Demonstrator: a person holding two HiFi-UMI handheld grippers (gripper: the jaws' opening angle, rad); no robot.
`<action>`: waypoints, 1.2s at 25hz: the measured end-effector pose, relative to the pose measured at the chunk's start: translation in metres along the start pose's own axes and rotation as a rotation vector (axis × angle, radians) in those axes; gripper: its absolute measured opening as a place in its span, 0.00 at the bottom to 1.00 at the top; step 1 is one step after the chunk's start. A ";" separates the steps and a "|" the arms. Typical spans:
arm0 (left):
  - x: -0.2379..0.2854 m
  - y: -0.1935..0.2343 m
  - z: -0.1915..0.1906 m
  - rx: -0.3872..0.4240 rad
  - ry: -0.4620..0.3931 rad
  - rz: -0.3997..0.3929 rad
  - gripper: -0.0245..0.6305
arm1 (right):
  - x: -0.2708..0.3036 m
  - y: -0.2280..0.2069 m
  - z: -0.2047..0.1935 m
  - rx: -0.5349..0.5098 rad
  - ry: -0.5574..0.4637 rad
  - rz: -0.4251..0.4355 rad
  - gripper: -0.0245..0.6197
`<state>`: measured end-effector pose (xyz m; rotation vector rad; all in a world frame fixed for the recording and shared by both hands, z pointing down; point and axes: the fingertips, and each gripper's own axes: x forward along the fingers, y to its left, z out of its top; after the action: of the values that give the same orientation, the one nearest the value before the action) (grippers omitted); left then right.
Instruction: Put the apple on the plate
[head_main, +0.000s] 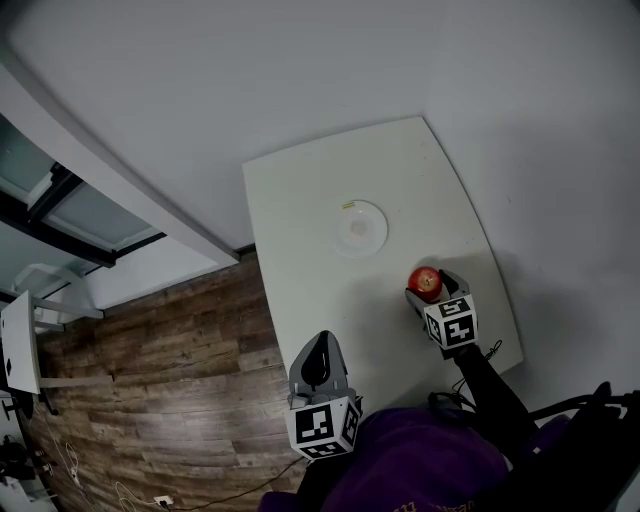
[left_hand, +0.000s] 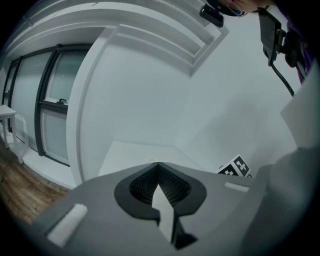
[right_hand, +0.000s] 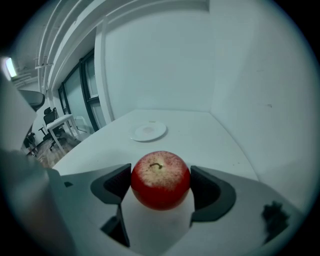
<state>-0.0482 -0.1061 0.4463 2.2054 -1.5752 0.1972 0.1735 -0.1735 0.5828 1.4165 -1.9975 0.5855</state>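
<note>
We held apple (right_hand: 160, 176) clamped in right gripper (right_hand: 161, 186); left gripper (left_hand: 159, 189) closed, empty. Plate (head_main: 360, 229) bare, well apart; placing remained.

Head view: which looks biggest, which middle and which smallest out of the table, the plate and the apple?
1. Table: biggest by far.
2. Plate: middle.
3. Apple: smallest, though it sits nearer the camera than the plate.
</note>
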 end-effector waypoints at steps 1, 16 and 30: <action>0.000 0.001 0.000 -0.001 0.000 0.001 0.05 | 0.000 0.000 0.001 -0.002 -0.002 0.000 0.62; 0.002 0.013 0.001 -0.038 -0.012 0.021 0.05 | 0.017 0.019 0.038 -0.079 -0.031 0.037 0.62; 0.003 0.024 0.002 -0.051 -0.015 0.040 0.05 | 0.036 0.041 0.062 -0.139 -0.046 0.083 0.62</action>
<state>-0.0695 -0.1157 0.4519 2.1427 -1.6154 0.1515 0.1124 -0.2253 0.5633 1.2799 -2.0987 0.4432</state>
